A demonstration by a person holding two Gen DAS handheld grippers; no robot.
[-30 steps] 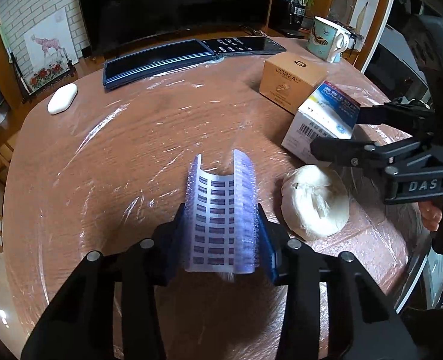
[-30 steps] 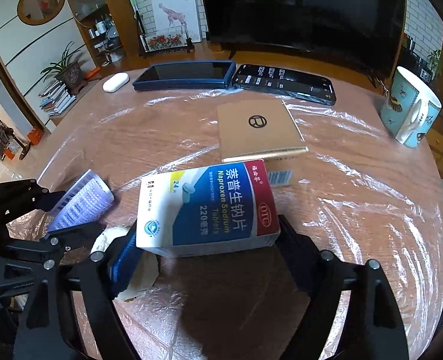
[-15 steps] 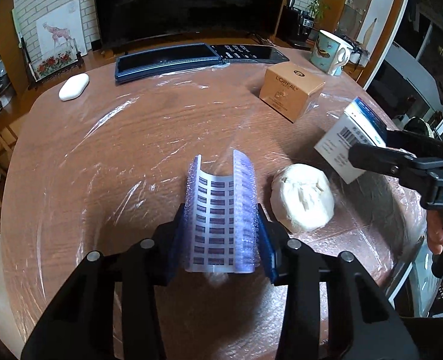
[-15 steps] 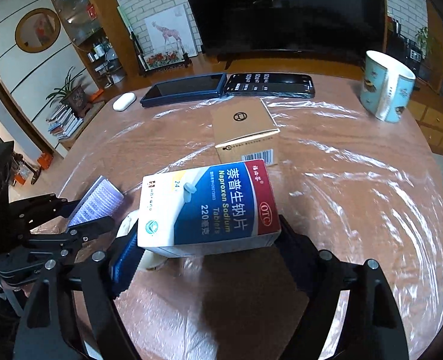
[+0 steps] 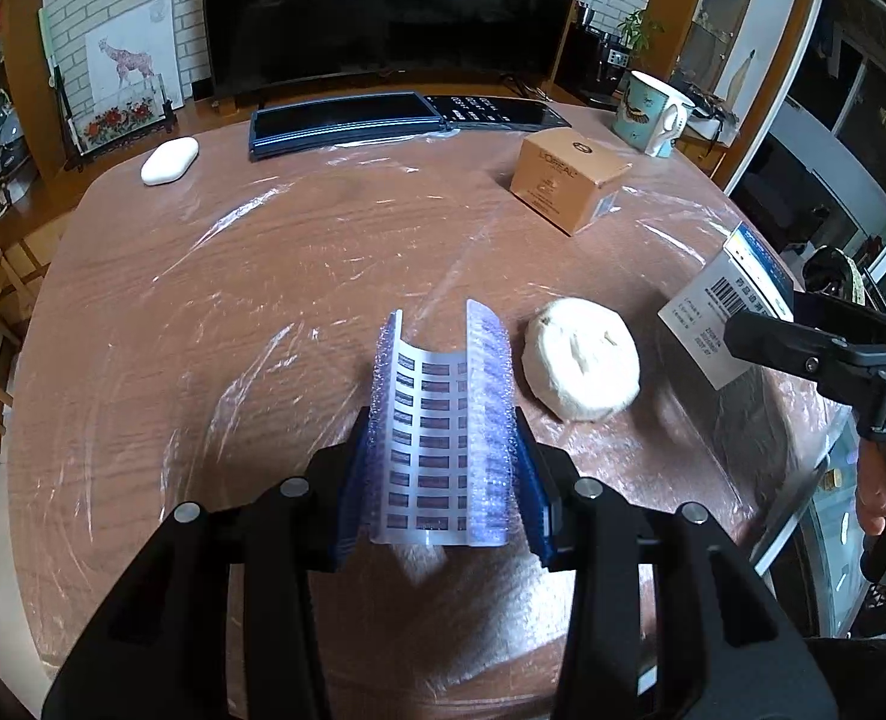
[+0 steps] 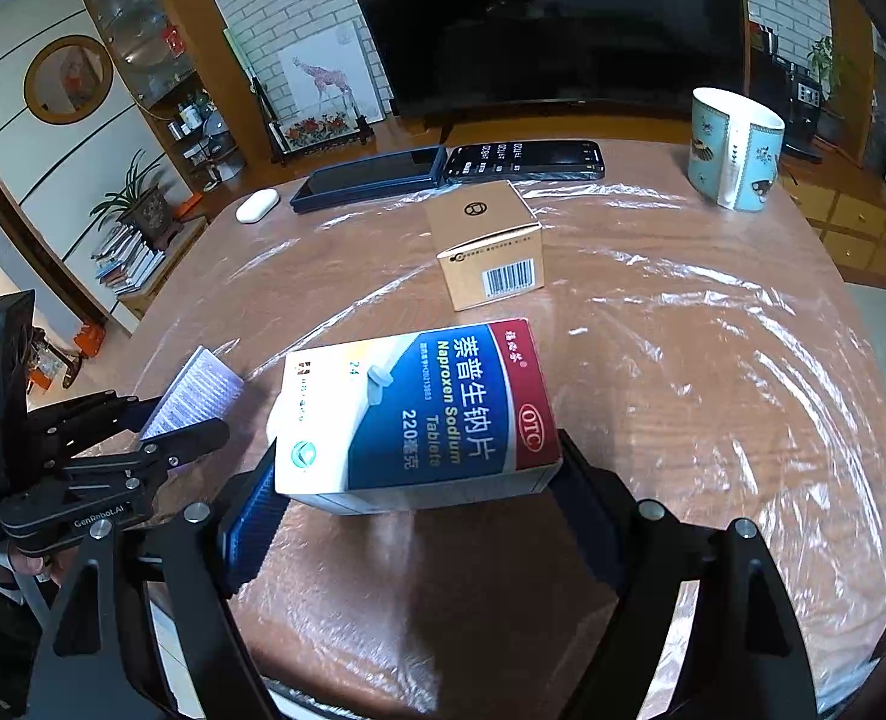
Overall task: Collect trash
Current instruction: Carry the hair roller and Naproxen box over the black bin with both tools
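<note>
**Both tongs loaded; one wad of trash left on the table**

Left gripper [image 5: 443,474]: jaws clamped on a curled blister sheet [image 5: 443,420], its sides bent up between the pads, long axis running away from the camera along the fingers. Held clear of the table [image 5: 203,300].

Right gripper [image 6: 413,498]: jaws set wide and pressing the two ends of a medicine box [image 6: 419,414], long axis lying crosswise between the pads. Box is lifted off the surface, out past the table's near edge as seen from the left wrist view.

Remaining trash, by my judgement: crumpled white tissue wad [image 5: 583,369] resting on the plastic-covered table, just right of the left gripper's fingertips and between the two grippers. Left gripper is nearer. Tan carton [image 5: 568,177] stands farther back; mug [image 5: 652,114], phones and white case at the far edge look like keepers.

Neither hand is free, so both loads likely need dropping before the wad can be taken. No bin visible in either view.
</note>
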